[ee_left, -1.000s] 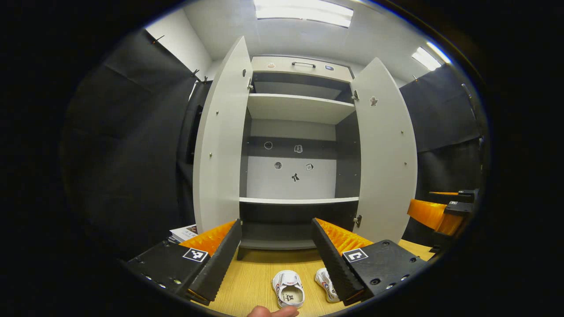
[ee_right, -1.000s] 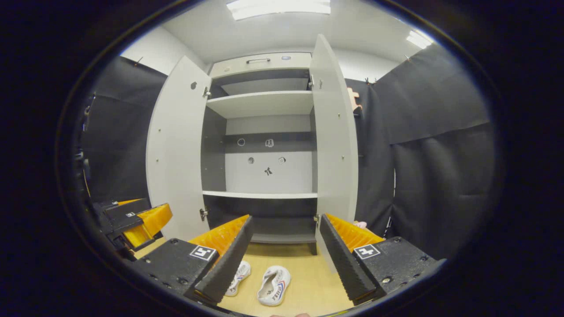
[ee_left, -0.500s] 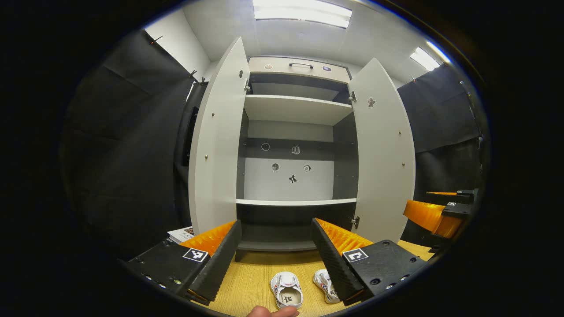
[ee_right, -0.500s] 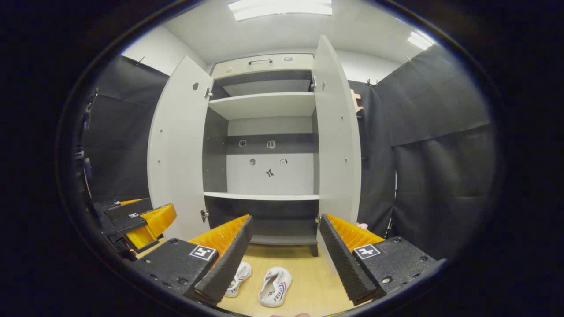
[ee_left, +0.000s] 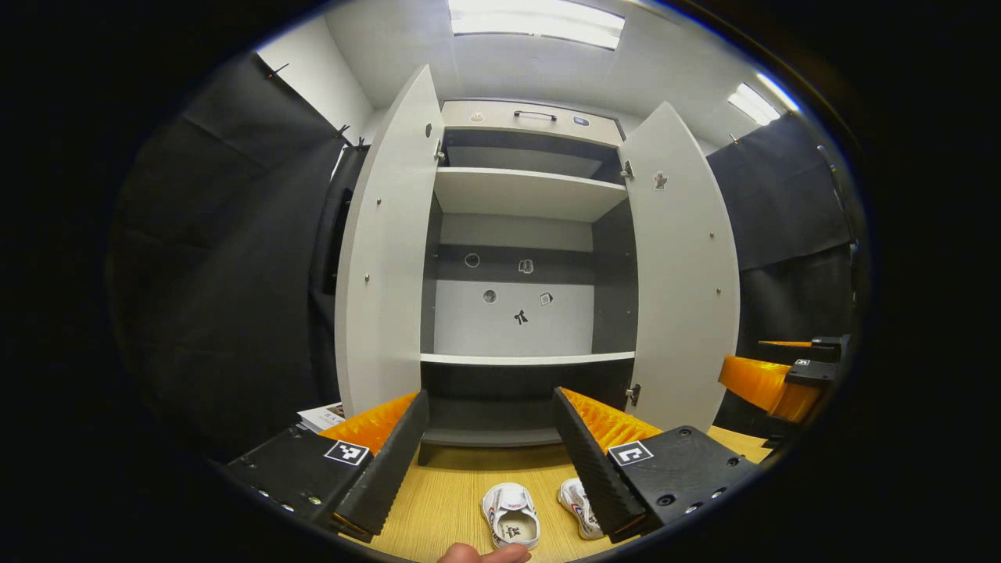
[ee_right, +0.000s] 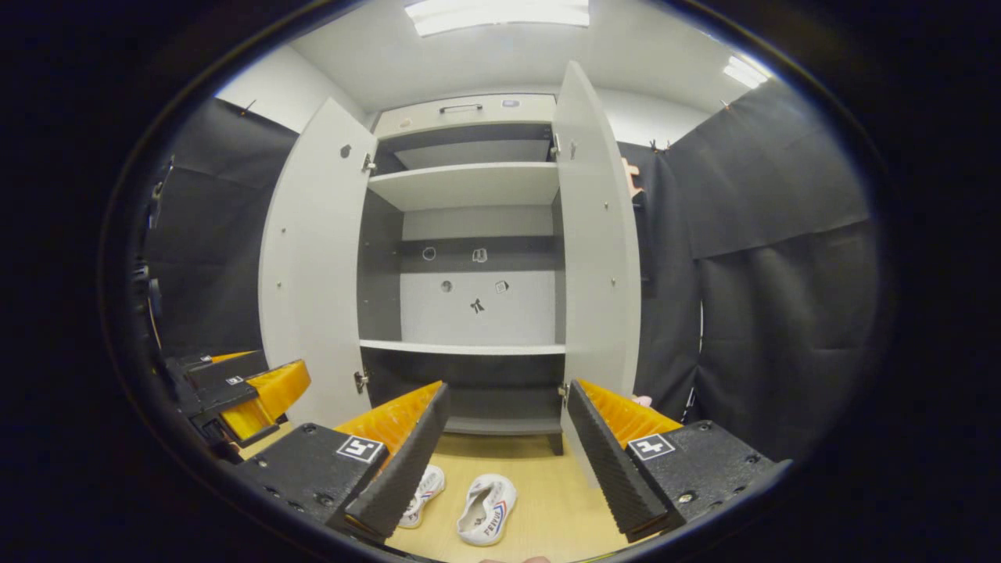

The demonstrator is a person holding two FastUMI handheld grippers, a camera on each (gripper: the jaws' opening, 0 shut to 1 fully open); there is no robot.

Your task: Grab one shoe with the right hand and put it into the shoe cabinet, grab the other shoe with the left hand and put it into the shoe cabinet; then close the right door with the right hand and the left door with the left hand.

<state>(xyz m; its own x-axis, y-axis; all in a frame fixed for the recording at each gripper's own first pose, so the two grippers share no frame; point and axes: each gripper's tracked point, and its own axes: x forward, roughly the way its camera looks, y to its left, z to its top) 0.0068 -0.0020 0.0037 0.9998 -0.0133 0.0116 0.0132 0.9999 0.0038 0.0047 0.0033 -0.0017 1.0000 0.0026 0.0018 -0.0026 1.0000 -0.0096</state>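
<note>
On the light wooden worktop (ee_right: 547, 500) before the open grey shoe cabinet (ee_right: 469, 258), almost nothing has changed: both white shoes (ee_right: 486, 509) remain ungrasped, left claw (ee_left: 489, 461) and right claw (ee_right: 500, 461) still released, so picking has not begun.

right shoe (ee_left: 579, 506): partly behind fingers | cabinet stickers (ee_left: 522, 317): perhaps too small to read

I see two shoes (ee_left: 510, 522) (ee_left: 577, 507) side by side on the table (ee_left: 446, 493), before the shoe cabinet (ee_left: 520, 266), between its open doors.
</note>
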